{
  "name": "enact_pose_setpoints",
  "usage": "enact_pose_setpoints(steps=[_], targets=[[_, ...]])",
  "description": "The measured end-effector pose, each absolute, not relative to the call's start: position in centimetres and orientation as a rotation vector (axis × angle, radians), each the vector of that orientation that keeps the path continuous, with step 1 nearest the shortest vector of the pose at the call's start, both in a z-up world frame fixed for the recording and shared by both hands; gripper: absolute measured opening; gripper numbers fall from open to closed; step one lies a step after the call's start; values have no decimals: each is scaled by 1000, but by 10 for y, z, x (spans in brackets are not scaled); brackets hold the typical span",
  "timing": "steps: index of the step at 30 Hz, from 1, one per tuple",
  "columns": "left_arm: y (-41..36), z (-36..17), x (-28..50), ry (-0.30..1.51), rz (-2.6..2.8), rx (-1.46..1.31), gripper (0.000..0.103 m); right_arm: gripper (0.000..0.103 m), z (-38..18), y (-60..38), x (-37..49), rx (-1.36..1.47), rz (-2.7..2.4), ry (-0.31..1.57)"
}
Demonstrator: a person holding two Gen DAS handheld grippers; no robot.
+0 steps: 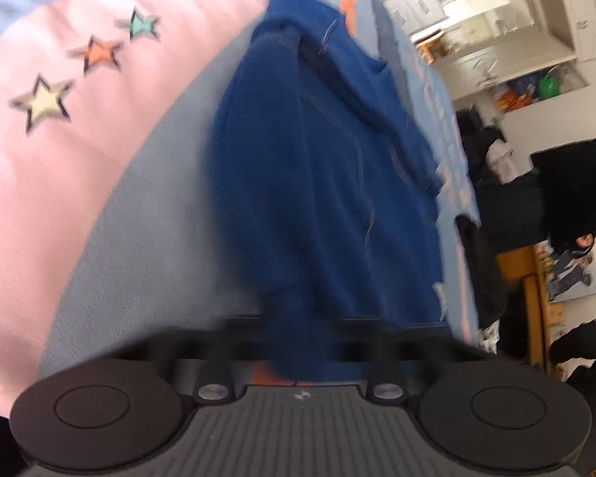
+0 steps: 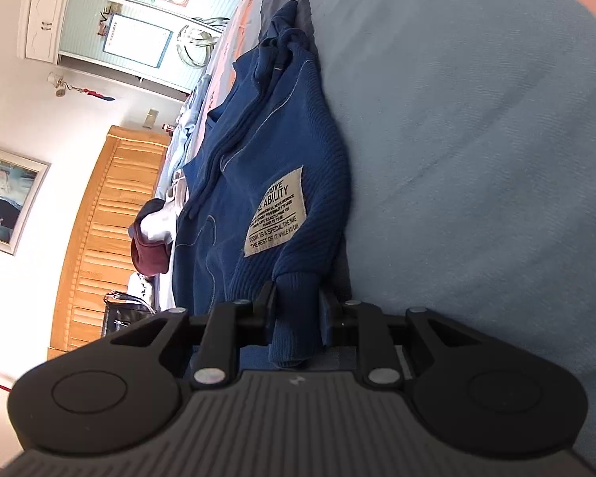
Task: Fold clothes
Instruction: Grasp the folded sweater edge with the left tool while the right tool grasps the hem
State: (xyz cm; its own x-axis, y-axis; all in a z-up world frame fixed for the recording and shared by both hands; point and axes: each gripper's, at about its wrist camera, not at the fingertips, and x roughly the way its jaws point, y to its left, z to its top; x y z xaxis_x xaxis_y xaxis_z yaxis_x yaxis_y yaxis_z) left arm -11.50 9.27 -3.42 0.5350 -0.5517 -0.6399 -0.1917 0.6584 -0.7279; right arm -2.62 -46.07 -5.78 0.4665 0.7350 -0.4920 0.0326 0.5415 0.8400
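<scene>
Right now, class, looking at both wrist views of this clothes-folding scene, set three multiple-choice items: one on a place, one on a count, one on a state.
1. Where does the blue sweater lie?
A. on the bedspread
B. on a chair
C. in a drawer

2. How many stars show on the pink band?
A. one
B. three
C. six

3. What is the right gripper doing?
A. standing open over bare cloth
B. clamping the sweater's ribbed edge
C. holding a hanger

Answers: 1 A, sweater spread on blue bedding; 2 B, three stars in a row; 3 B, blue knit pinched between its fingers.

A home bedroom: star-printed bedsheet [image 1: 51, 198], wooden headboard [image 2: 99, 238], white cupboards [image 2: 47, 12], framed picture [image 2: 4, 202].
</scene>
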Motion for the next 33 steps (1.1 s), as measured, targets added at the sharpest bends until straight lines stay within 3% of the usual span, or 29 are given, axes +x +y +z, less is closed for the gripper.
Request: enact_pose_setpoints(steps=[14,25,33], targets=[[108,-1,-127,835,-272,-909,5,18,-41,-471,-47,1030,491,932],[103,-32,-130,954,-235,-888,6,17,-28,-457,-53,785,370,972],[110,-31,-131,961,-195,-882,11,22,-28,-468,-59,703,270,946]])
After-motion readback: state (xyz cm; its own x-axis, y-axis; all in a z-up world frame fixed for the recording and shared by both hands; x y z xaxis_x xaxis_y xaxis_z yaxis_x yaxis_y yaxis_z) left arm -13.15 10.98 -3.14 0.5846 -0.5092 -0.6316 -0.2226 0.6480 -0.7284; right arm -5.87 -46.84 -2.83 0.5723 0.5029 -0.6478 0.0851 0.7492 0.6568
